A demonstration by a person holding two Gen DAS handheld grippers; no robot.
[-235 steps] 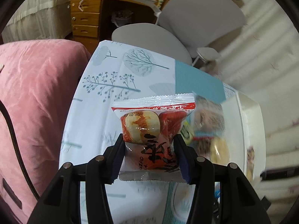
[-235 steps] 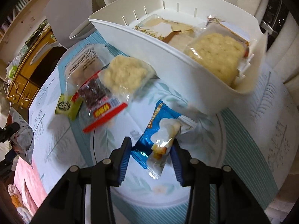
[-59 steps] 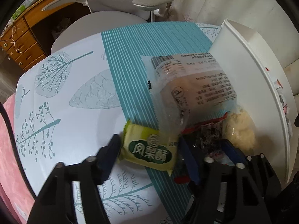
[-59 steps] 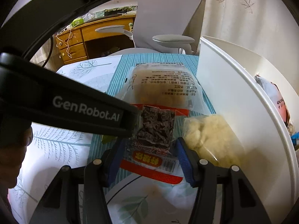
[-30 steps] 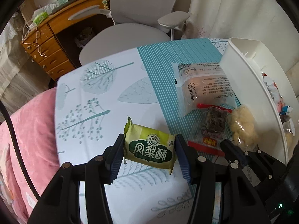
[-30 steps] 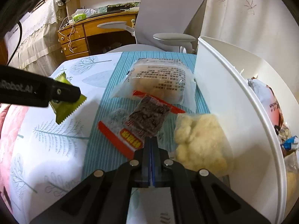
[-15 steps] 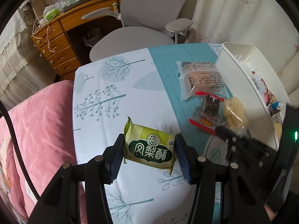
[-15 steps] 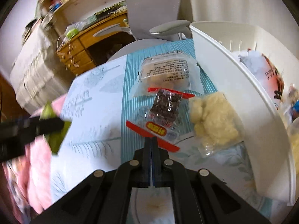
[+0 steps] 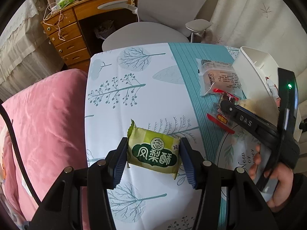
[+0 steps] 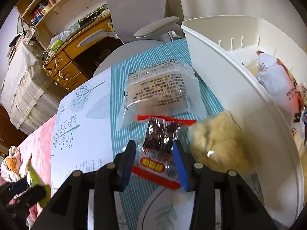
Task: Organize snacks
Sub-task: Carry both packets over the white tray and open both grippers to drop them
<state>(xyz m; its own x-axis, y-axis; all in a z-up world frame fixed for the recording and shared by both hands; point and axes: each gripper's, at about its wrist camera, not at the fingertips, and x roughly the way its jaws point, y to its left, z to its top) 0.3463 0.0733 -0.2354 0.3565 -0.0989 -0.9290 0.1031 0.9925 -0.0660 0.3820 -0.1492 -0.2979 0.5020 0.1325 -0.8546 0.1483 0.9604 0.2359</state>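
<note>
Left claw points steeply down over the surface, pads clamped on both ends of a green snack pack, held clear of the cloth. Right claw also tilts down, gripped by a hand at the right edge of the left view; its jaws have just been opening and now stand partly apart, straddling a red-trimmed dark snack packet that lies on the surface, pads not pressing it. Just beyond that claw: a clear printed packet; to its right a pale crumbly snack bag against the white bin. Bin holds several wrapped snacks, incl. a white-and-red bag.
</note>
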